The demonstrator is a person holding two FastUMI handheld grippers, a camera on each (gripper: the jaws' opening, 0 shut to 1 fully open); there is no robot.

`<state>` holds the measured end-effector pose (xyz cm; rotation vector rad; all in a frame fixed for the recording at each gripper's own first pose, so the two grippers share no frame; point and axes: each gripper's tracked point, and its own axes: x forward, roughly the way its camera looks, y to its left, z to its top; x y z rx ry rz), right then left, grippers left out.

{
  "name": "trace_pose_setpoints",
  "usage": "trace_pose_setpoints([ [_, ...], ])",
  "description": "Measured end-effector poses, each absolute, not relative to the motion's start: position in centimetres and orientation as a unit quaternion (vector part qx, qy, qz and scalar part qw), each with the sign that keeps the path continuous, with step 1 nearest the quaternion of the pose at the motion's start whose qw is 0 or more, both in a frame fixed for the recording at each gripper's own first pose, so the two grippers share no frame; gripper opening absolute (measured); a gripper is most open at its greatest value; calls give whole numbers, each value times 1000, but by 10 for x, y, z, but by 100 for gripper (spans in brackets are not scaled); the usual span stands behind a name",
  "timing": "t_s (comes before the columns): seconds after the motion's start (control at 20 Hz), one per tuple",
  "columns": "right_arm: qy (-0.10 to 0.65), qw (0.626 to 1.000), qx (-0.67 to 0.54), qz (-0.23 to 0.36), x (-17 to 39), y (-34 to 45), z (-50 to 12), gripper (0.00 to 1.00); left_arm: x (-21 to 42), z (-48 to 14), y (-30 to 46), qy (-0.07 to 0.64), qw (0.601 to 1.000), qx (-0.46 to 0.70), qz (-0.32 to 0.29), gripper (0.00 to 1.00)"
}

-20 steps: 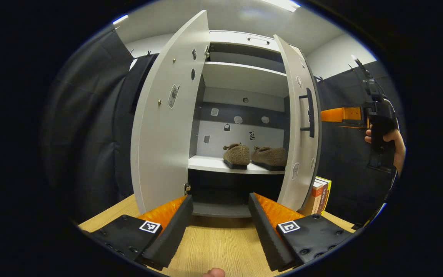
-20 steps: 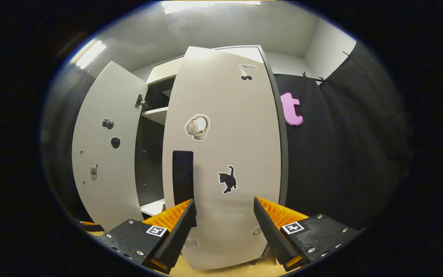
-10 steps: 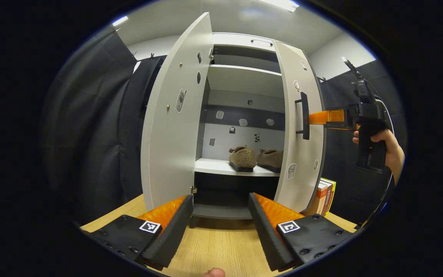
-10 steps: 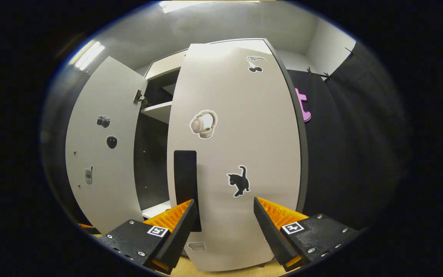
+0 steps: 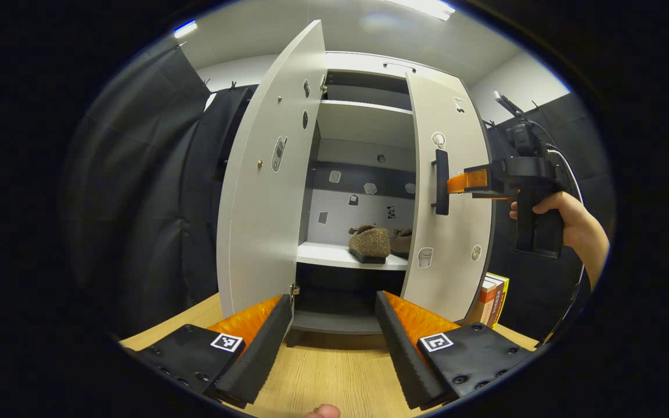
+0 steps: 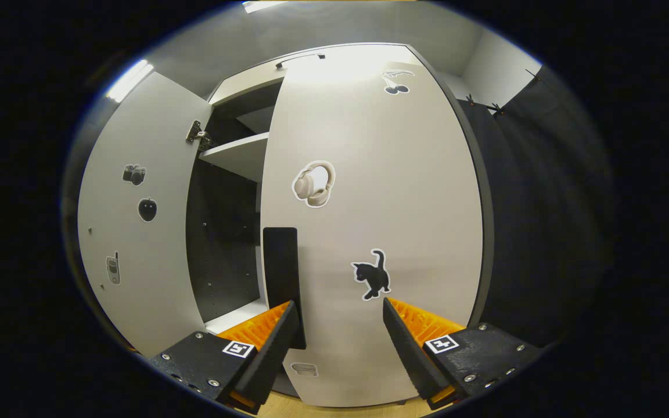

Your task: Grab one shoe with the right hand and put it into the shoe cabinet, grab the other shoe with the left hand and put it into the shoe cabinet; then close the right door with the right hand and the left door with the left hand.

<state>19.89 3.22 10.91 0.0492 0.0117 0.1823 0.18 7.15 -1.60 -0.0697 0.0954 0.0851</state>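
Ceiling strip lights (image 5: 424,6) give bright, sharp views; edges bow, cabinet interior perhaps dim.

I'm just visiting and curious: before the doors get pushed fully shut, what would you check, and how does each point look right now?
1. Both shoes on the shelf inside the cabinet: ok.
2. Nothing sticking out past the shelf edge: ok, as far as the left gripper view shows.
3. Right door closed: not ok, partly open.
4. Right gripper at that door, fingers apart: ok; contact cannot tell.
5. Left door closed: not ok, wide open.
6. Left gripper free and open: ok.
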Motion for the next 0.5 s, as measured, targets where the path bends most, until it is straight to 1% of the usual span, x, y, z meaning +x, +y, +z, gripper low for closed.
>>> trace_pose_setpoints([
  [0.15, 11, 996, 27, 86, 201, 34, 108, 91, 2, -16, 71, 47, 997, -37, 39, 95],
  [0.25, 8, 997, 20, 80, 205, 34, 108, 91, 3, -16, 72, 47, 998, -36, 38, 99],
  [0.5, -9, 998, -7, 59, 210, 35, 109, 91, 1, -15, 72, 46, 997, -41, 36, 99],
])
